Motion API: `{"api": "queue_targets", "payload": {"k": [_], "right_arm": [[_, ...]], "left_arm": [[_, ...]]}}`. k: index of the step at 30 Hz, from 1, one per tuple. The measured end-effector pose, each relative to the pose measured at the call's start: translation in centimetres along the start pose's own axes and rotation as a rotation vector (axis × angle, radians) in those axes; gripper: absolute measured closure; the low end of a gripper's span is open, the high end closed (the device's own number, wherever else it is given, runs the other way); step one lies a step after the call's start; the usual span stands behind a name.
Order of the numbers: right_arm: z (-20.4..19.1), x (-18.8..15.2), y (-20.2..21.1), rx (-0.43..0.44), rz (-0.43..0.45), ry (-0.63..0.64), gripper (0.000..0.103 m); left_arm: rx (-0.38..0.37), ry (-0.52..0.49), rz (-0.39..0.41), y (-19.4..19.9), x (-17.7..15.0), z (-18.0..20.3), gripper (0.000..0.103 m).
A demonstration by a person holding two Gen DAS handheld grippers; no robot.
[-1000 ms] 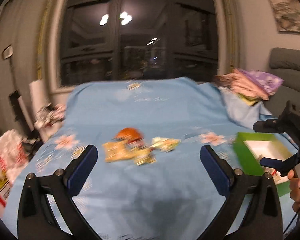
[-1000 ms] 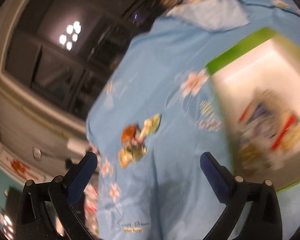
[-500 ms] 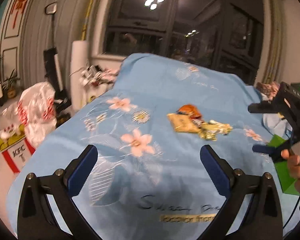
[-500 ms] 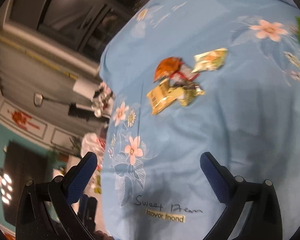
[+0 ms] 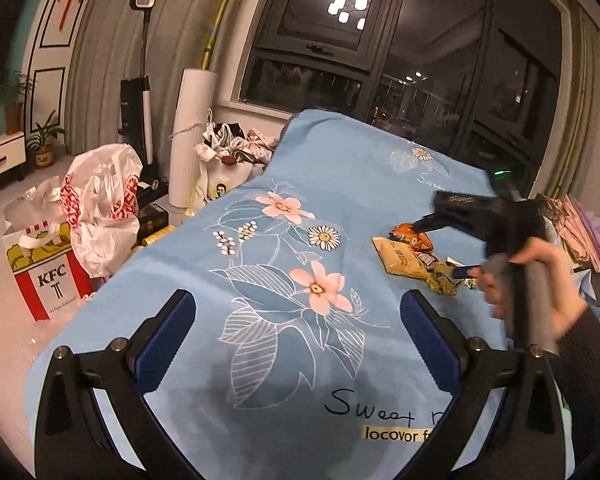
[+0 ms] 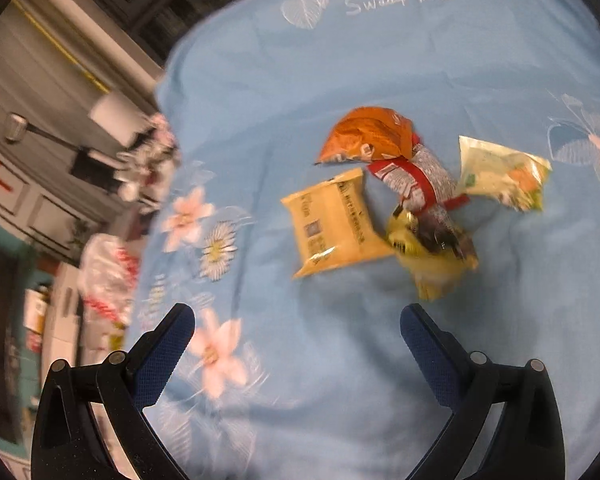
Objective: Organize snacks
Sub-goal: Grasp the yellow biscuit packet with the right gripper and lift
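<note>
Several snack packets lie in a loose pile on the blue flowered cloth (image 6: 340,60): an orange bag (image 6: 368,136), a tan packet (image 6: 332,220), a red and white packet (image 6: 416,176), a yellow packet (image 6: 436,260) and a pale green packet (image 6: 500,172). My right gripper (image 6: 296,344) is open and empty, hovering just short of the pile. In the left wrist view the right gripper (image 5: 444,248) reaches over the pile (image 5: 404,256). My left gripper (image 5: 296,340) is open and empty above the cloth, left of the pile.
KFC bags (image 5: 48,264) and white plastic bags (image 5: 100,200) sit on the floor left of the table. A white roll (image 5: 190,136) and a vacuum (image 5: 134,92) stand by the wall. Folded pink and purple cloths (image 5: 584,232) lie at the far right.
Both grippers swung left, away from the green box, which has left both views. The right gripper has closed in on the snack pile; both stay open.
</note>
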State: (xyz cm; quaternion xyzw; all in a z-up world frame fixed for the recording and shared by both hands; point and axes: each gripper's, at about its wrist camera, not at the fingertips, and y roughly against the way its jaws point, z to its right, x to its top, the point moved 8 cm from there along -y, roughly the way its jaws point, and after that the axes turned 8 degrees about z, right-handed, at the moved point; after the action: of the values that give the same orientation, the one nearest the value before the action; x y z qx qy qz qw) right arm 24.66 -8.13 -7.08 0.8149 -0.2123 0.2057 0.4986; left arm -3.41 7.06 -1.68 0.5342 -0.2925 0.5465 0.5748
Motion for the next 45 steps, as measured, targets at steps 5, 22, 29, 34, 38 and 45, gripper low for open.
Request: {"api": "queue_targets", "payload": {"k": [5, 22, 29, 34, 38, 45], "right_arm": [[-0.2, 1.3, -4.5, -0.077, -0.036, 0.017, 0.001], [0.7, 1.6, -8.2, -0.271, 0.001, 0.199, 0.048], [0.8, -0.3, -4.0, -0.114, 0.008, 0.13, 0.049], [-0.8, -2.6, 2.4, -0.043, 0.043, 0.262, 0.049], [-2.3, -6.6, 6.5, -0.038, 0.044, 0.438, 0.049], [0.6, -15.7, 9.2, -0.076, -0.089, 0.575, 0.05]], "left_arm": [[-0.023, 0.039, -0.001, 0.0, 0.3, -0.1, 0.0], [0.007, 0.199, -0.056, -1.8, 0.8, -2.2, 0.0], [0.007, 0.081, -0.015, -0.2, 0.8, -1.2, 0.0], [-0.028, 0.135, -0.068, -0.6, 0.3, -1.8, 0.0], [-0.014, 0.168, -0.117, -1.7, -0.6, -2.2, 0.0], [-0.115, 0.074, -0.275, -2.0, -4.3, 0.7, 0.0]]}}
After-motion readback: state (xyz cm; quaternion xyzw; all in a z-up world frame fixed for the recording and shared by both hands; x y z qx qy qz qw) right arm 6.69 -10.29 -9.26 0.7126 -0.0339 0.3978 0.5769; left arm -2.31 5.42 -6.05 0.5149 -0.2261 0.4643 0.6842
